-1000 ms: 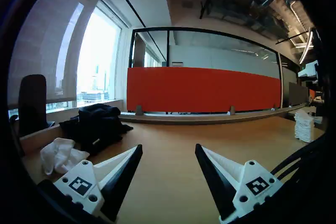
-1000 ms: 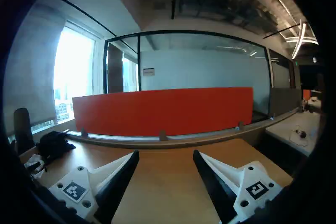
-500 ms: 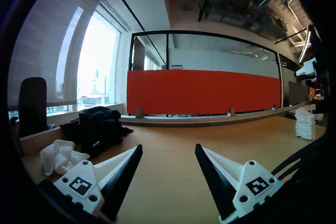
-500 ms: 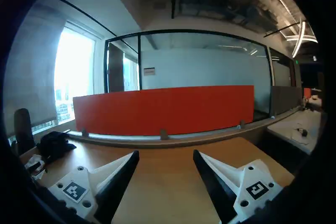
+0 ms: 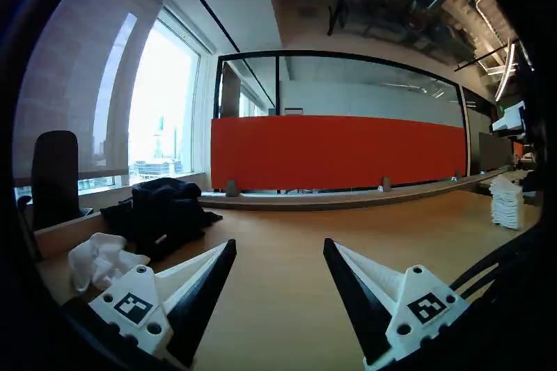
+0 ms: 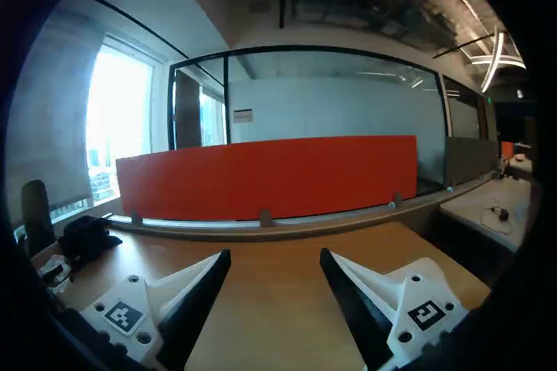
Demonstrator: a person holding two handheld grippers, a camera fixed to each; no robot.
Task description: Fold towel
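A crumpled white towel (image 5: 101, 259) lies on the wooden desk (image 5: 292, 232) at the left, just beyond the left finger of my left gripper (image 5: 278, 249). That gripper hovers low over the desk, open, with nothing between its fingers. A neat stack of folded white towels (image 5: 505, 204) stands at the desk's far right. In the right gripper view my right gripper (image 6: 275, 259) is open too, over bare desk (image 6: 278, 287). The white towel (image 6: 52, 270) shows small at the far left there.
A black bundle of cloth (image 5: 160, 211) sits behind the white towel, also seen as a black bundle (image 6: 83, 239) in the right gripper view. An orange divider panel (image 5: 338, 152) closes the desk's far edge. A dark chair back (image 5: 54, 176) stands at the left. Another desk (image 6: 491, 207) lies right.
Both views have tilted slightly, so the desk and divider sit a little lower or shifted in frame. Both grippers stay open and nothing on the desk has moved.
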